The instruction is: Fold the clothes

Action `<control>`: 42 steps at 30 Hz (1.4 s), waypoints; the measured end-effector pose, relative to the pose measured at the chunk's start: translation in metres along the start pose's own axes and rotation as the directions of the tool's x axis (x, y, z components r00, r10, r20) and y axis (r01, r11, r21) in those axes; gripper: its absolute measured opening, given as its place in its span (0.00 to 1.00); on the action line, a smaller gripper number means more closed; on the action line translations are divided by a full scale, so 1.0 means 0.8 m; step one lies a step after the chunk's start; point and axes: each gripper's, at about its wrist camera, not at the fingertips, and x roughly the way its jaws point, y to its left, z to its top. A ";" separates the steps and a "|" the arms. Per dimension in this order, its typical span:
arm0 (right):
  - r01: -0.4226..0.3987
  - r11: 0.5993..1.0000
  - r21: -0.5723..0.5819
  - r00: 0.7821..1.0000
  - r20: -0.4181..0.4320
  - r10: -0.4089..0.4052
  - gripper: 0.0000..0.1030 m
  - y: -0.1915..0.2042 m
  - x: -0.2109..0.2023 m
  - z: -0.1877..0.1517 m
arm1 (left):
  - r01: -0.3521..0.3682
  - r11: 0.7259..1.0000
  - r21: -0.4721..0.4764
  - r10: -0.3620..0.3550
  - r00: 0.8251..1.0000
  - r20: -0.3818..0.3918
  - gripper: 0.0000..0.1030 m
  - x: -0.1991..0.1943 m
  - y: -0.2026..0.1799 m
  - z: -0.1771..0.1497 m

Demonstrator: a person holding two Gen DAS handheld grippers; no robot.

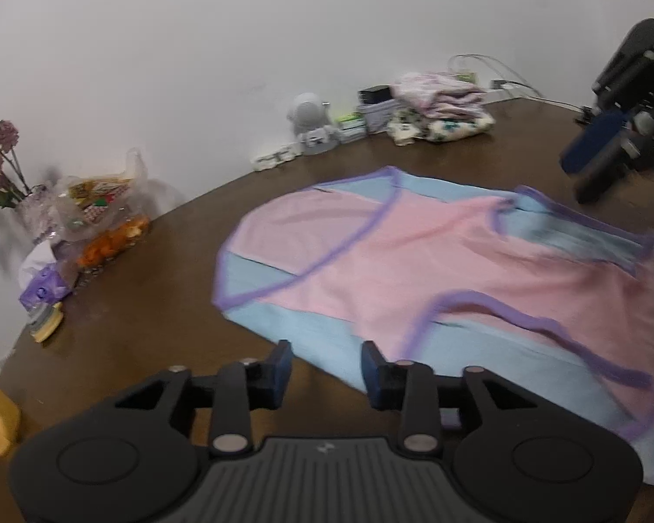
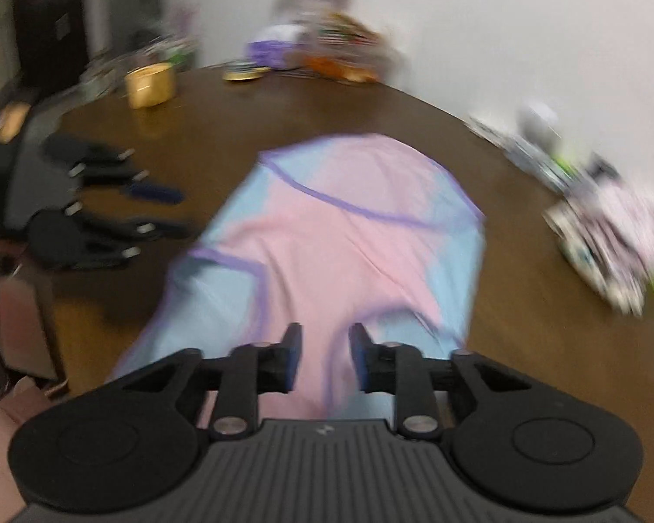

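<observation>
Both claws, left (image 1: pixel 326 359) and right (image 2: pixel 325 344), spread, empty; pink-and-blue purple-trimmed cotton garment (image 1: pixel 414 261) ahead looks light, floppy: pinch trimmed hem corners.

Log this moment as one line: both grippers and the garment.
left gripper: open, empty | right gripper: open, empty | pink and blue purple-trimmed garment: part-folded on brown wooden table

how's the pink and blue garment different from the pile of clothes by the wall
The pink and blue garment lies spread out near the table's middle; the pile of clothes is stacked at the far edge by the wall. The garment is plain pink and blue with purple trim; the pile is patterned. Both rest on the brown table.
</observation>
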 end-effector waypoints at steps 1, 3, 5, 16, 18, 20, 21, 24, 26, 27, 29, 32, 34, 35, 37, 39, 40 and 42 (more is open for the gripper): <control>-0.016 0.999 -0.034 1.000 -0.013 0.015 0.30 0.010 0.010 0.014 | 0.001 1.000 -0.018 -0.002 1.000 -0.018 0.35 0.010 0.016 0.006; -0.049 0.994 -0.100 0.998 -0.041 0.045 0.30 0.031 0.030 0.041 | 0.016 0.998 -0.058 -0.019 0.998 -0.059 0.35 0.033 0.048 0.016; -0.088 0.986 -0.142 0.994 -0.073 0.078 0.30 0.052 0.055 0.061 | 0.053 0.995 -0.080 -0.060 0.993 -0.097 0.35 0.061 0.076 0.027; -0.177 0.968 -0.178 0.976 -0.162 0.148 0.30 0.088 0.142 0.084 | 0.296 0.950 0.097 -0.271 0.940 -0.207 0.33 0.163 0.126 0.070; -0.178 0.961 -0.211 0.974 -0.176 0.142 0.30 0.090 0.146 0.081 | 0.323 0.939 0.120 -0.290 0.929 -0.231 0.32 0.172 0.130 0.073; -0.175 0.950 -0.258 0.974 -0.187 0.129 0.30 0.095 0.149 0.080 | 0.354 0.926 0.127 -0.311 0.911 -0.273 0.32 0.187 0.134 0.076; -0.178 0.943 -0.282 0.973 -0.191 0.126 0.30 0.097 0.151 0.080 | 0.369 0.920 0.132 -0.319 0.901 -0.294 0.32 0.194 0.136 0.077; -0.193 0.917 -0.350 0.970 -0.209 0.124 0.30 0.104 0.156 0.081 | 0.409 0.901 0.143 -0.344 0.876 -0.340 0.32 0.208 0.137 0.078; -0.214 0.882 -0.420 0.967 -0.221 0.130 0.30 0.108 0.161 0.083 | 0.442 0.886 0.139 -0.370 0.856 -0.362 0.31 0.215 0.138 0.079; -0.215 0.863 -0.457 0.967 -0.223 0.123 0.30 0.110 0.163 0.083 | 0.454 0.880 0.143 -0.378 0.849 -0.369 0.30 0.216 0.138 0.080; -0.208 0.816 -0.540 0.970 -0.219 0.102 0.30 0.117 0.168 0.084 | 0.475 0.867 0.148 -0.393 0.836 -0.382 0.25 0.219 0.136 0.082; -0.240 0.769 -0.593 0.962 -0.249 0.109 0.17 0.122 0.175 0.088 | 0.511 0.848 0.143 -0.423 0.813 -0.401 0.11 0.221 0.135 0.084; -0.262 0.753 -0.604 0.956 -0.270 0.116 0.04 0.124 0.177 0.089 | 0.523 0.838 0.155 -0.429 0.808 -0.404 0.04 0.219 0.132 0.084; -0.267 0.758 -0.595 0.955 -0.270 0.124 0.02 0.122 0.174 0.089 | 0.526 0.834 0.167 -0.429 0.808 -0.404 0.04 0.218 0.131 0.083; -0.276 0.767 -0.579 0.953 -0.270 0.139 0.02 0.118 0.168 0.088 | 0.527 0.829 0.188 -0.425 0.811 -0.402 0.03 0.215 0.131 0.082; -0.285 0.776 -0.563 0.951 -0.269 0.154 0.01 0.114 0.161 0.088 | 0.518 0.832 0.198 -0.413 0.817 -0.403 0.03 0.215 0.134 0.083; -0.290 0.780 -0.554 0.949 -0.269 0.162 0.01 0.112 0.158 0.088 | 0.512 0.835 0.203 -0.405 0.821 -0.403 0.02 0.215 0.136 0.083; -0.301 0.791 -0.533 0.947 -0.264 0.183 0.01 0.107 0.147 0.085 | 0.501 0.839 0.211 -0.394 0.828 -0.399 0.02 0.214 0.137 0.084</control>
